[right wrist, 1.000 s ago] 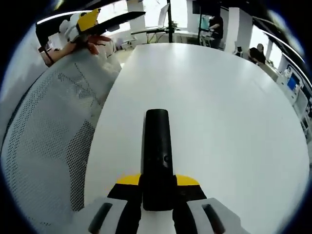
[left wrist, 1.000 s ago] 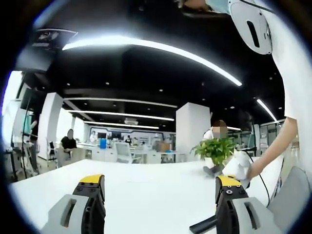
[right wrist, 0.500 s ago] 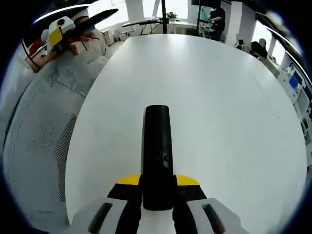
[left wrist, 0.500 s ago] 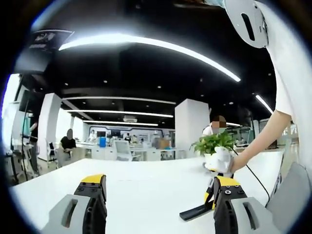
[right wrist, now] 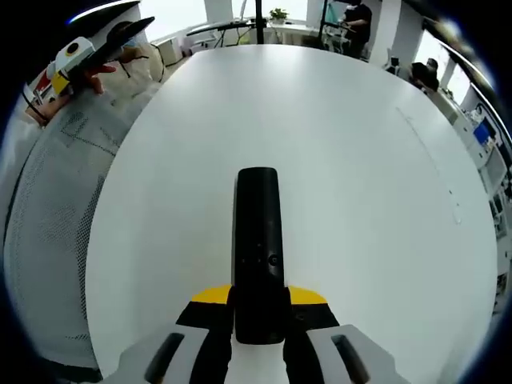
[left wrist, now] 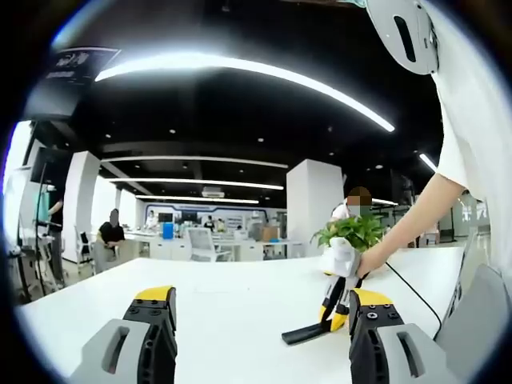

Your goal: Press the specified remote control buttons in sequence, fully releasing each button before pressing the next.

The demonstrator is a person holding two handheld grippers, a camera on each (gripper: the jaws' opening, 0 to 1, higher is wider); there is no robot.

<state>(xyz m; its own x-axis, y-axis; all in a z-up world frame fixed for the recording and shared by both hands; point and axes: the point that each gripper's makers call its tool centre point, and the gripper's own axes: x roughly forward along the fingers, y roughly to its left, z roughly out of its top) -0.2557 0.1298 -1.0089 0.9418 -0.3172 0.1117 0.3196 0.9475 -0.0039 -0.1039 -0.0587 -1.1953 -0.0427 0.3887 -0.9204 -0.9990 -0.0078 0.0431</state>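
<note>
A slim black remote control (right wrist: 258, 240) points away from me over the white table (right wrist: 368, 160), and my right gripper (right wrist: 258, 302) is shut on its near end. Small buttons show on its top face. In the left gripper view the same remote (left wrist: 306, 333) hangs low over the table (left wrist: 224, 308), held by the right gripper (left wrist: 334, 298) in a person's hand. My left gripper (left wrist: 262, 308) stands open with nothing between its yellow-tipped fingers. In the right gripper view the left gripper (right wrist: 76, 54) is at the far upper left, held in a hand.
A grey mesh chair back (right wrist: 40, 240) sits along the table's left edge. A potted plant (left wrist: 356, 232) stands at the table's far side. Behind it lies an open office with desks, a white pillar (left wrist: 308, 208) and a seated person (left wrist: 112, 236).
The right gripper has carried the remote farther out over the table; in the left gripper view it has come in leftward. The left gripper stays open.
</note>
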